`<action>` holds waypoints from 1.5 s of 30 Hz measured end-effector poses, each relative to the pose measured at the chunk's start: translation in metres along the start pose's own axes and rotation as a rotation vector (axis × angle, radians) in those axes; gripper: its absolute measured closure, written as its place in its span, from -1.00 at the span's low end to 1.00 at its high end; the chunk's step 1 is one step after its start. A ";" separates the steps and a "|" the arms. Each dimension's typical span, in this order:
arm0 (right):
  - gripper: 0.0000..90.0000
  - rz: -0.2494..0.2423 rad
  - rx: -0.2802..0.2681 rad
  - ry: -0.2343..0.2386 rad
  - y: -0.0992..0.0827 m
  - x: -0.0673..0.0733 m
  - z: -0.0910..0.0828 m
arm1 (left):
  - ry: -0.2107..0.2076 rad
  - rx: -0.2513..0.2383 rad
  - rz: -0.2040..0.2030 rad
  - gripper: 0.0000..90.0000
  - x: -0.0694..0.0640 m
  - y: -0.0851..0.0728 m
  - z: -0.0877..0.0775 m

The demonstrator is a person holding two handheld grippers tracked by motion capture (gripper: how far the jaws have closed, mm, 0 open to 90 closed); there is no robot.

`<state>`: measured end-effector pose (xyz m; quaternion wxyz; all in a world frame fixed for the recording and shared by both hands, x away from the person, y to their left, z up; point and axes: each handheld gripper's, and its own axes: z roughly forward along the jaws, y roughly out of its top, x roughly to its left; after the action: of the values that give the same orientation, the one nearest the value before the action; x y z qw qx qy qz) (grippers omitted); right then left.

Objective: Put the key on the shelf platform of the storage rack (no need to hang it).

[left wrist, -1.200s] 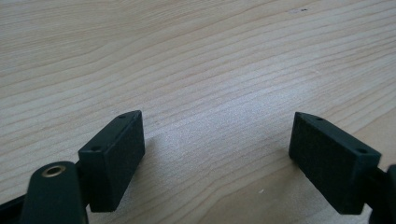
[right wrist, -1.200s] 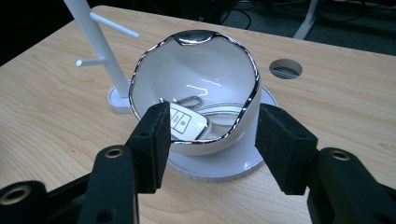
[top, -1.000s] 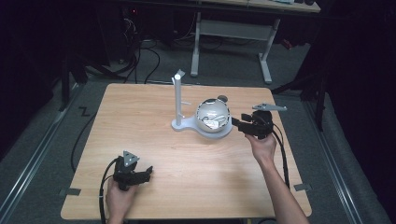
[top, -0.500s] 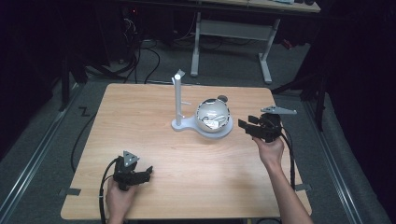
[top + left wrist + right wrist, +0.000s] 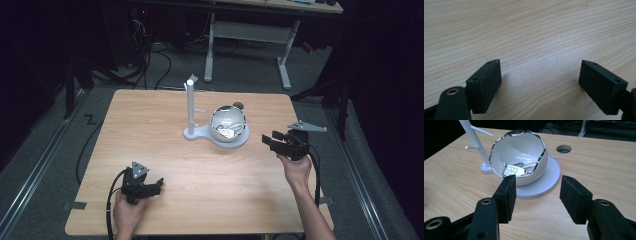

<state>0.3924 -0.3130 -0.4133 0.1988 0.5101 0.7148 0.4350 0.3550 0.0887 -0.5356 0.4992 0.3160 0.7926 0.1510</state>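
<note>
A white bowl with a wavy silver rim (image 5: 228, 123) (image 5: 519, 157) sits on the round base of a white stand (image 5: 192, 112) (image 5: 475, 140) at the middle of the wooden table (image 5: 150, 150). Inside the bowl lies a white key fob (image 5: 513, 171) with a metal ring. My right gripper (image 5: 272, 141) (image 5: 536, 195) is open and empty, to the right of the bowl and apart from it, jaws pointing at it. My left gripper (image 5: 156, 186) (image 5: 540, 83) is open and empty, low over bare wood near the front left edge.
A round cable hole (image 5: 563, 149) (image 5: 238, 105) is cut in the tabletop behind the bowl. The stand carries short side pegs (image 5: 486, 132). Beyond the table's far edge stand a white desk frame (image 5: 250, 35) and floor cables (image 5: 150, 55).
My right gripper has drawn back to the right and toward the front, away from the bowl. The left gripper has stayed where it was.
</note>
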 end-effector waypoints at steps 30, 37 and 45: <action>0.05 0.020 -0.045 0.050 -0.034 0.002 -0.030 | 0.001 0.000 -0.001 -0.59 0.000 0.000 0.000; 0.05 0.025 -0.047 0.059 -0.042 0.004 -0.033 | 0.000 0.000 0.001 -0.59 0.000 0.000 0.000; 0.05 0.030 -0.050 0.069 -0.047 0.007 -0.035 | -0.001 0.001 0.004 -0.59 0.000 0.000 0.000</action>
<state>0.3378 -0.3261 -0.4322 0.1802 0.5004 0.7024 0.4730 0.3549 0.0889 -0.5358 0.4991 0.3177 0.7918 0.1516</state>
